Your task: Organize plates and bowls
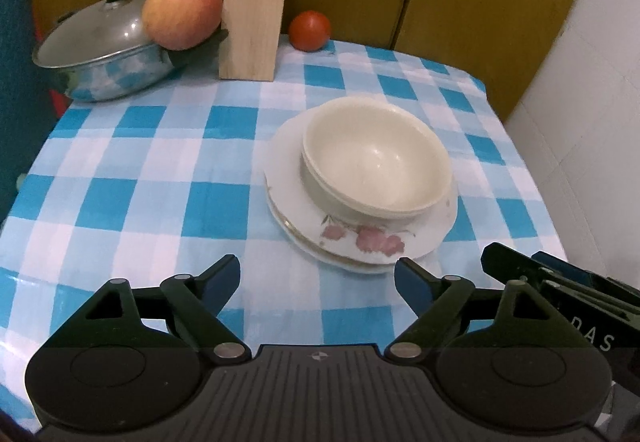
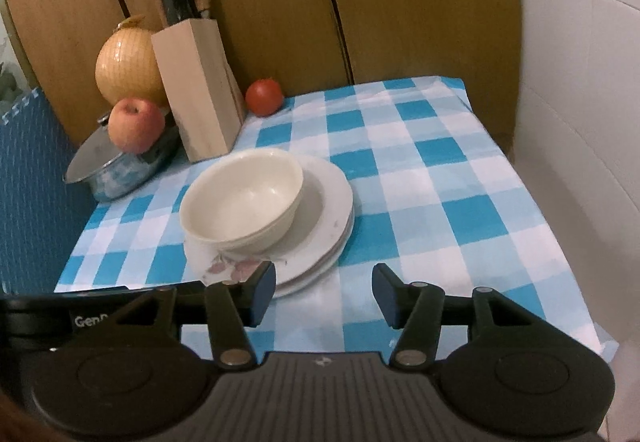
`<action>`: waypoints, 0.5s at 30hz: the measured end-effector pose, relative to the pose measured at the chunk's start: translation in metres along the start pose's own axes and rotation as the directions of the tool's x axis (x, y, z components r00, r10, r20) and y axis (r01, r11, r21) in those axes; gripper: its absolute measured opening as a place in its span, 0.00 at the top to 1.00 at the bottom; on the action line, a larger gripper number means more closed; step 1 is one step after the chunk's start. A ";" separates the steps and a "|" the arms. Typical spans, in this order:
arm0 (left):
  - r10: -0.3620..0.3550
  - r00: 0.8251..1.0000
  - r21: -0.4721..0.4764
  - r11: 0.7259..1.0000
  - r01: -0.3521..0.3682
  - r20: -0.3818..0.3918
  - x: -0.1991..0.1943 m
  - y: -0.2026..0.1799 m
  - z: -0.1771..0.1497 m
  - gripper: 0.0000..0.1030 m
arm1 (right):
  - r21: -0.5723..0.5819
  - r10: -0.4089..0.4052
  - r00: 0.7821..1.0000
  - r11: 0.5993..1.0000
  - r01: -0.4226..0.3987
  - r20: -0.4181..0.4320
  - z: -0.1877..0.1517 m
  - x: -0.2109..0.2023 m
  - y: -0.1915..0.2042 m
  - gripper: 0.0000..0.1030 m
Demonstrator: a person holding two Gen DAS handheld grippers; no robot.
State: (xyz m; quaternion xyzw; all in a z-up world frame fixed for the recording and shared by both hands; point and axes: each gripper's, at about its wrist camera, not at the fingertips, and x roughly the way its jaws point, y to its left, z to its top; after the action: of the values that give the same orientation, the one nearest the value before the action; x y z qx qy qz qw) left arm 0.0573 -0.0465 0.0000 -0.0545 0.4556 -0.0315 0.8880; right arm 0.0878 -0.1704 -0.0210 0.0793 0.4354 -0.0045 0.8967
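Left hand-held gripper: jaws wide apart, holding nothing, touching nothing. Right hand-held gripper: likewise wide and empty. Stacked bowls sit on stacked plates mid-table, just ahead of both grippers, toward the near edge.

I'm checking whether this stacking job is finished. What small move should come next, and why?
Probably ease both hands back. The bowls already sit nested on the stacked plates, and the left gripper and right gripper are both open and empty, just short of the stack.
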 end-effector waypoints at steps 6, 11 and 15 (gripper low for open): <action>0.017 0.999 0.026 1.000 -0.016 -0.040 0.002 0.002 -0.016 0.14 | -0.025 -0.018 0.998 1.000 0.016 -0.064 -0.016 0.000 0.002 0.51; 0.048 0.997 0.065 0.997 -0.044 -0.066 0.003 0.000 -0.033 0.14 | -0.054 -0.043 0.996 0.998 0.039 -0.081 -0.028 -0.002 0.006 0.51; 0.047 0.996 0.066 0.997 -0.042 -0.075 0.001 0.003 -0.040 0.14 | -0.044 -0.051 0.994 0.998 0.047 -0.094 -0.035 -0.003 0.006 0.50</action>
State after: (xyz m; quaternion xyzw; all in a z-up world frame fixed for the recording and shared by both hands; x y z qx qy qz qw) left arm 0.0253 -0.0465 -0.0239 -0.0146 0.4891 -0.0284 0.8716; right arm 0.0588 -0.1596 -0.0396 0.0502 0.4793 -0.0136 0.8761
